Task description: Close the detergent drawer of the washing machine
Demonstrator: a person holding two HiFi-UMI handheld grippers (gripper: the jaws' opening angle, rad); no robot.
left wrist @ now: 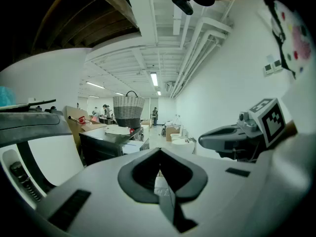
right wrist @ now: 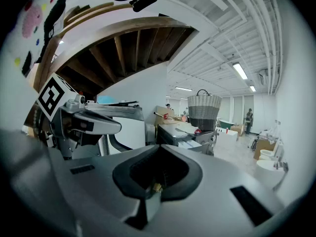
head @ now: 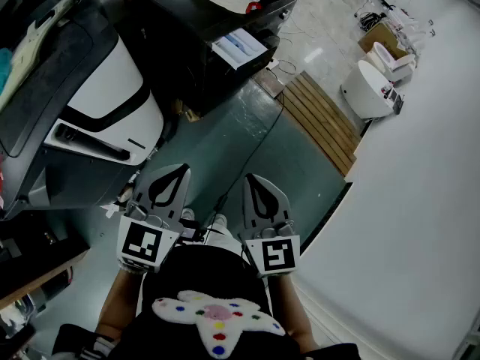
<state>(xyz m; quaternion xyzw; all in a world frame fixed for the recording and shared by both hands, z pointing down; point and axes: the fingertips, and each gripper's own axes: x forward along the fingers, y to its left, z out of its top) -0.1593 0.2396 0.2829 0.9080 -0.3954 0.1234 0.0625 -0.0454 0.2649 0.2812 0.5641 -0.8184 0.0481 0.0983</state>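
The drawer (head: 87, 142) is, as far as I can judge, the white slab with a dark slot that juts from the front of the washer (head: 112, 88) at the left of the head view. It looks pulled out, so the task is not yet done, though I cannot confirm that this piece is the drawer.

The left hand-held gripper (head: 175, 177) is the nearer of the two to the slab, but apart from it, over the grey floor (head: 225, 148). Its jaws are together with nothing between them. The right hand-held gripper (head: 256, 187) sits just beside it, jaws likewise together and empty. Both are held close to the person's body and tipped slightly down, which reads as a ready stance, not a reach. Closed jaws suit the job, since a drawer needs a push on its face, not a grip.

Beyond the washer stands a dark bench (head: 187, 28) with papers on it. A woven basket (left wrist: 128, 110) shows on it in the left gripper view.
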